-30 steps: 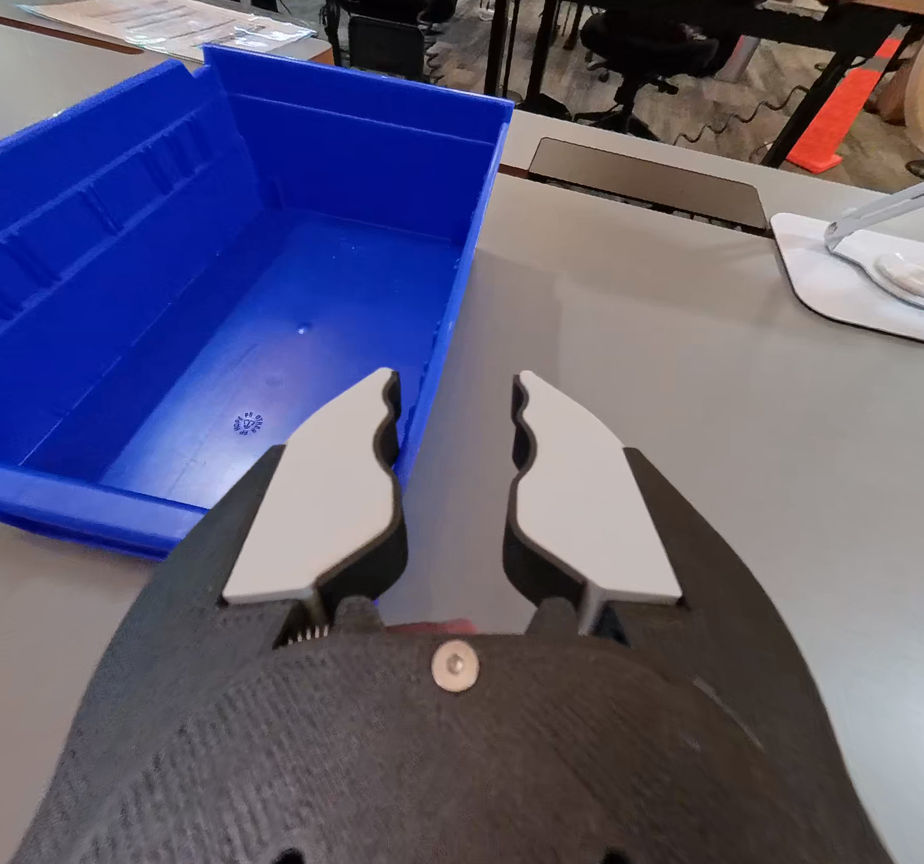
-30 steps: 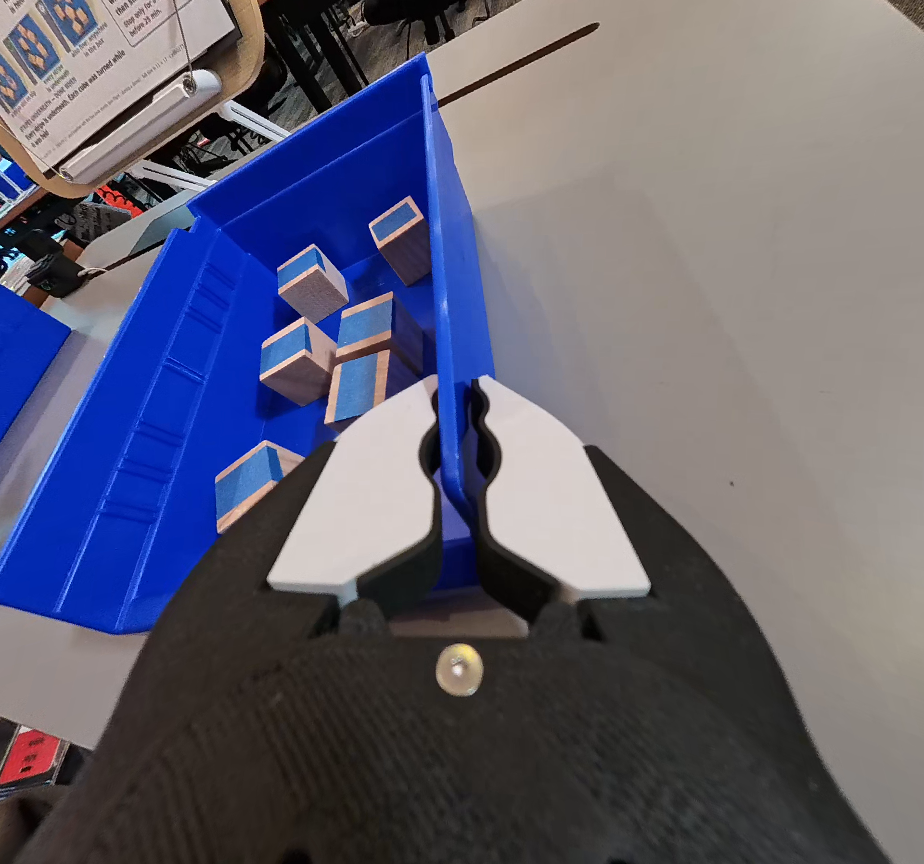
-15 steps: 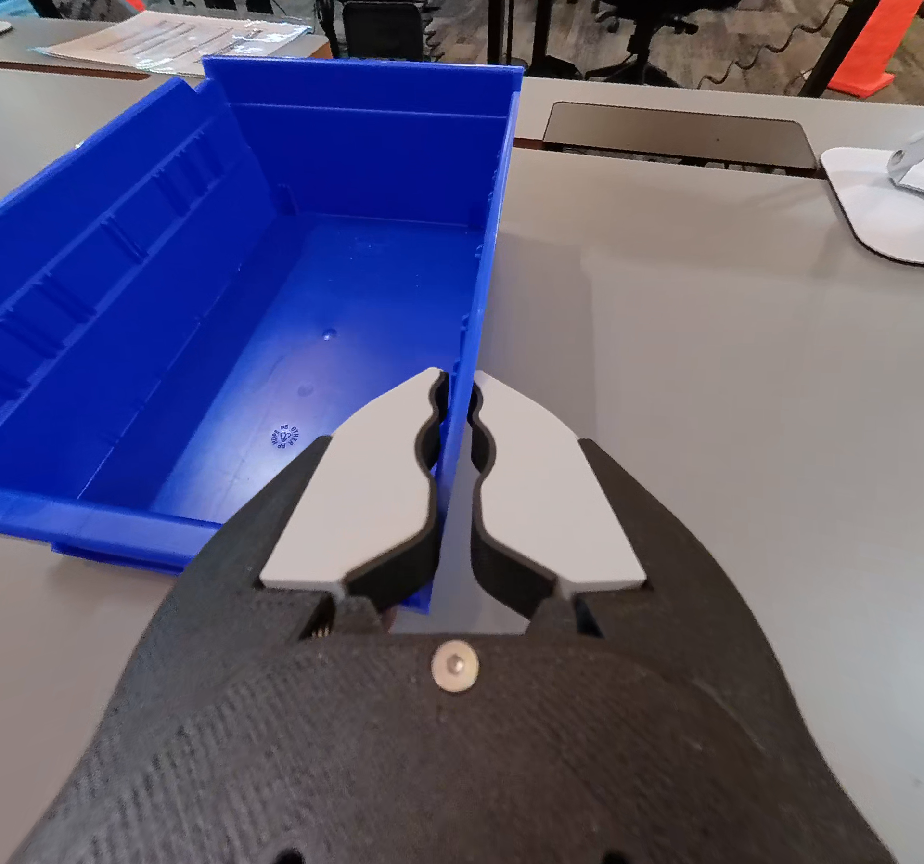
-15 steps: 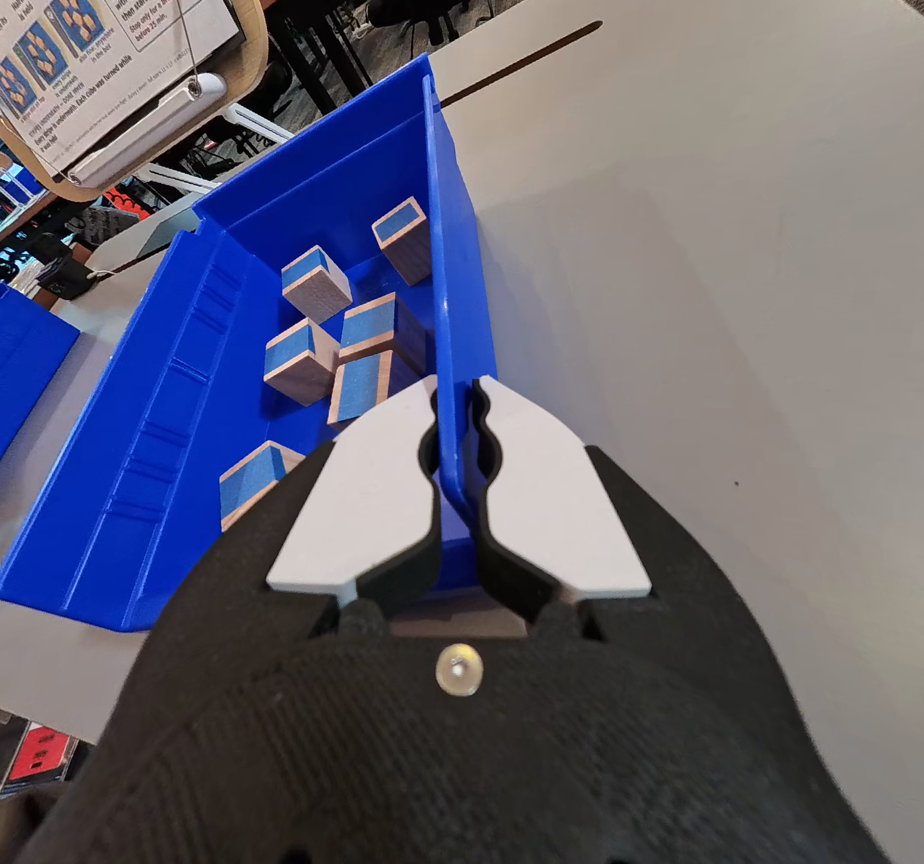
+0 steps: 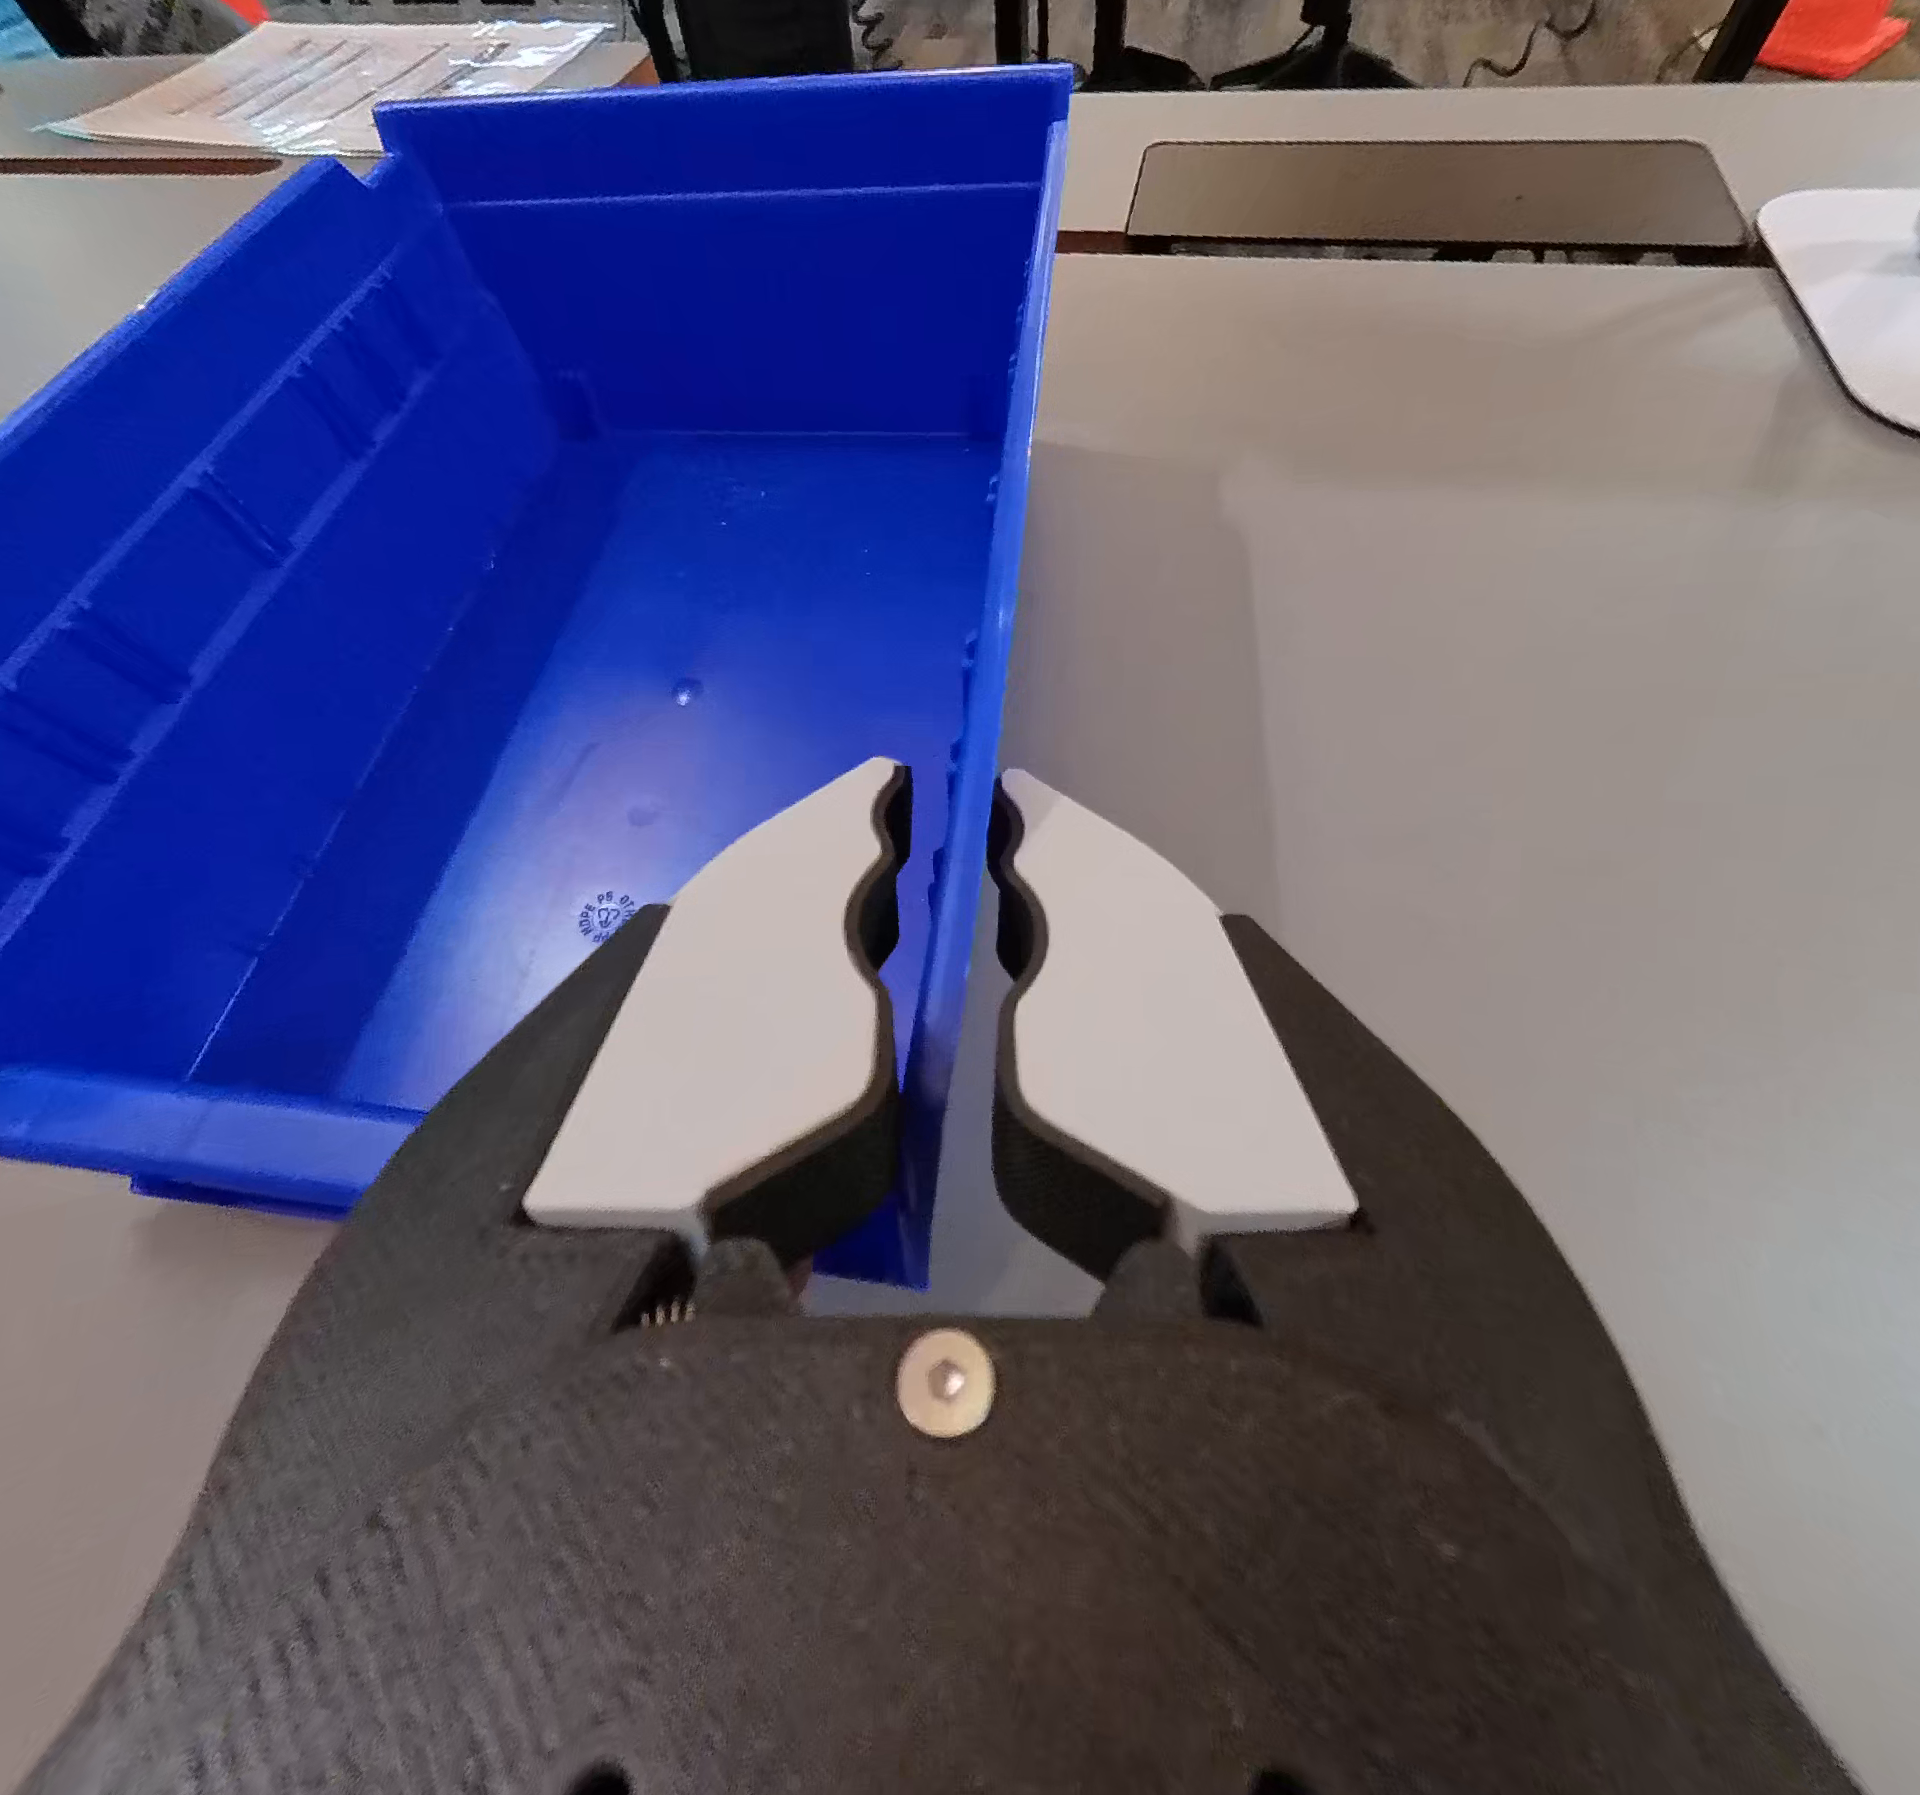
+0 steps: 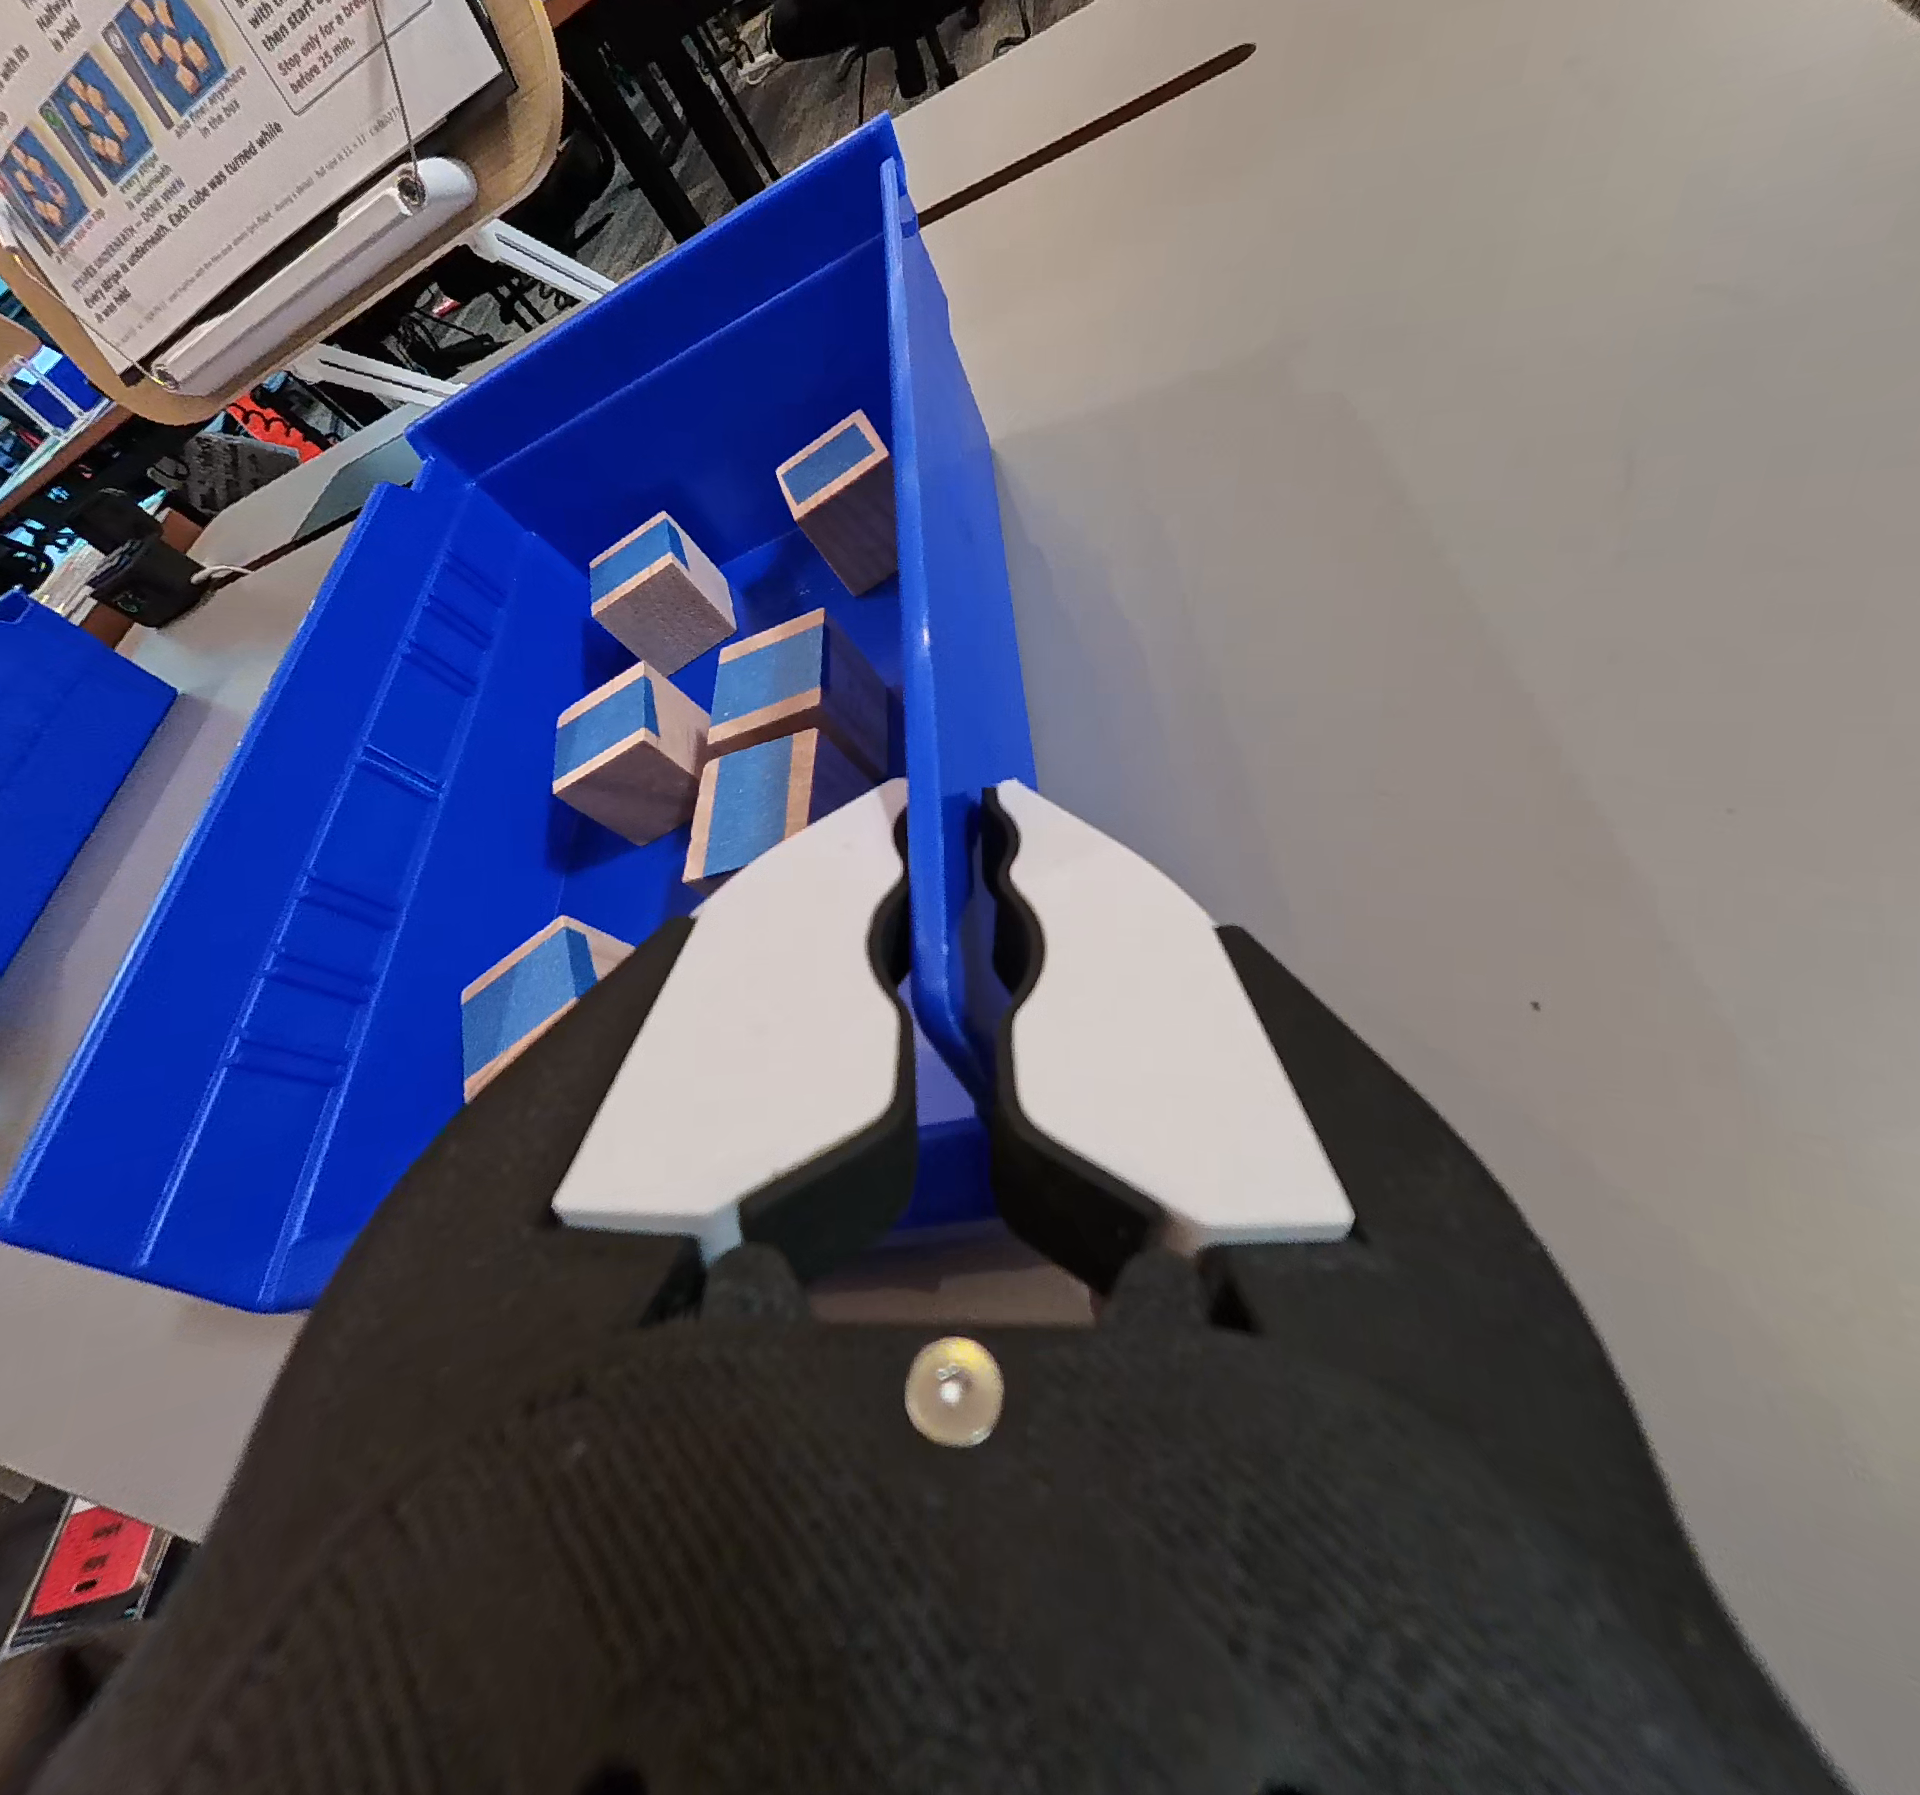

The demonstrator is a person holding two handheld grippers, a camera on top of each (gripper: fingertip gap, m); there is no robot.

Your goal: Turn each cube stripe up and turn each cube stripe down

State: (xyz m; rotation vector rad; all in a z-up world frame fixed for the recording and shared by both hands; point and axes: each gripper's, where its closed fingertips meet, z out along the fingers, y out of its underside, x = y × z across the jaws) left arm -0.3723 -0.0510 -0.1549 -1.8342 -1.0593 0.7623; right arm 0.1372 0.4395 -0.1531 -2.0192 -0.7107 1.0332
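In the left wrist view an empty blue bin [image 5: 727, 270] sits on the grey table [image 5: 1455, 810]. My left gripper [image 5: 948, 777] straddles its right side wall [image 5: 997, 602]. The left pad [image 5: 883, 872] stands clear of the wall, so the gripper is open. In the right wrist view a second blue bin [image 6: 312, 914] holds several wooden cubes [image 6: 613, 748], most with a blue stripe face up. My right gripper [image 6: 948, 795] is shut on this bin's right side wall [image 6: 935, 602], one finger inside, one outside.
An instruction sheet on a board [image 6: 208, 83] hangs over the far left. Part of another blue bin [image 6: 62, 758] shows at the left edge. A white stand base [image 5: 1849, 311] and a dark panel [image 5: 1434, 197] lie at the table's far right. Papers [image 5: 312, 83] lie beyond the empty bin.
My left gripper closed over the empty bin's right wall, then eased apart again, and its left pad now stands off the wall. My right gripper kept its grip on the other bin's wall.
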